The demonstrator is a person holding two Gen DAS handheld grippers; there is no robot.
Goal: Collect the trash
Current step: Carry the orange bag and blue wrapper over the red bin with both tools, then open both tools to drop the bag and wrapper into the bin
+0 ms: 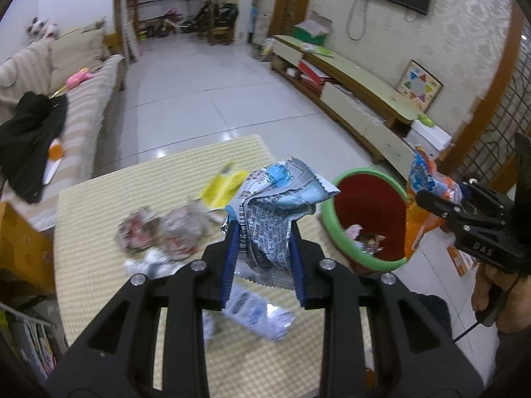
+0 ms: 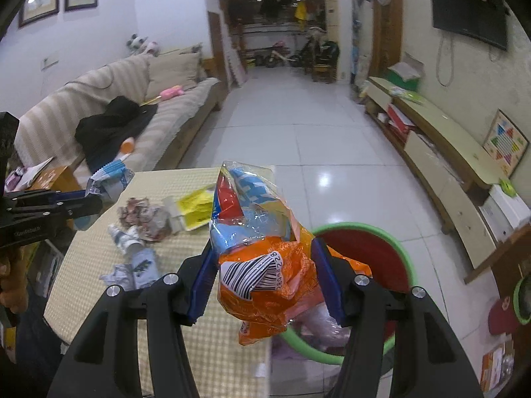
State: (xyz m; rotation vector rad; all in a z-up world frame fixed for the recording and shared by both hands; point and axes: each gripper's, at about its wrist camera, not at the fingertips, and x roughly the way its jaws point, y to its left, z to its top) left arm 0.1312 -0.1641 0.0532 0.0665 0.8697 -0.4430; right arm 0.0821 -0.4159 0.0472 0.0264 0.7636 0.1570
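Observation:
My left gripper (image 1: 264, 229) is shut on a crumpled blue and silver wrapper (image 1: 275, 205), held above the table just left of the bin. That wrapper (image 2: 111, 177) and the left gripper (image 2: 94, 204) also show at the left of the right wrist view. My right gripper (image 2: 262, 258) is shut on an orange and blue snack bag (image 2: 265, 265), hanging over the near rim of the red bin with a green rim (image 2: 361, 248). In the left wrist view the bin (image 1: 368, 215) holds some trash, with the right gripper (image 1: 431, 199) and its bag (image 1: 428, 175) beside it.
Still lying on the checked tablecloth (image 1: 99, 232) are crumpled paper (image 1: 159, 229), a yellow packet (image 1: 222, 185) and pale wrappers (image 1: 255, 311). A sofa with dark clothes (image 2: 113, 126) stands to the left, a low TV cabinet (image 2: 441, 152) to the right, tiled floor between.

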